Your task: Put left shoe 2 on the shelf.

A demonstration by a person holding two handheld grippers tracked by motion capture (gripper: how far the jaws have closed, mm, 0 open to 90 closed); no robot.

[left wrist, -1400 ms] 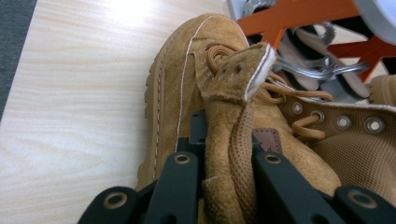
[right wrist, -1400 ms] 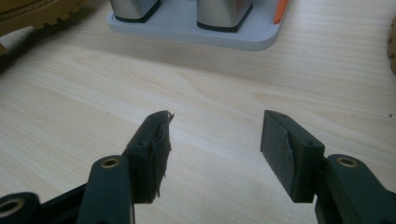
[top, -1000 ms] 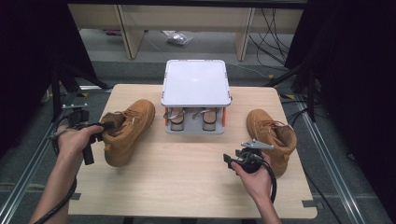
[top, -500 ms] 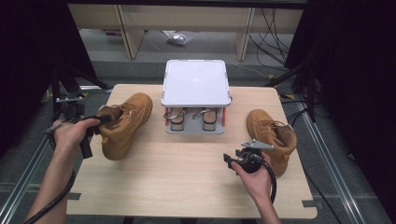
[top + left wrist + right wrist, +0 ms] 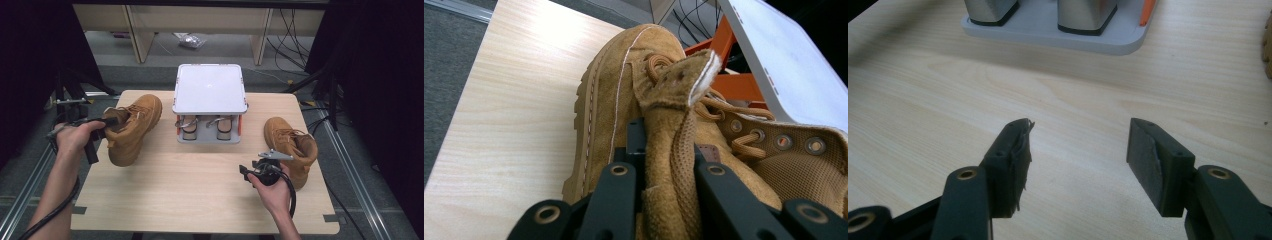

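A tan suede boot (image 5: 134,126) sits tilted at the table's left. My left gripper (image 5: 111,121) is shut on the padded collar at its opening. In the left gripper view the two black jaws (image 5: 669,150) clamp that strip of suede and mesh, with the boot's toe and laces (image 5: 609,95) beyond. A matching boot (image 5: 290,145) stands at the right side of the table. Just left of it my right gripper (image 5: 246,171) is held low over the wood. Its jaws (image 5: 1078,145) are open with nothing between them.
A stand with a white top (image 5: 209,87), orange posts and a grey base (image 5: 1048,30) stands at the table's far middle, two metal shoe forms under it. Its white top (image 5: 784,65) is close beside the held boot. Bare wood (image 5: 190,190) lies between the hands.
My left hand has drawn the held boot slightly left and away, tipping it a little more. The right hand and the right boot have stayed still.
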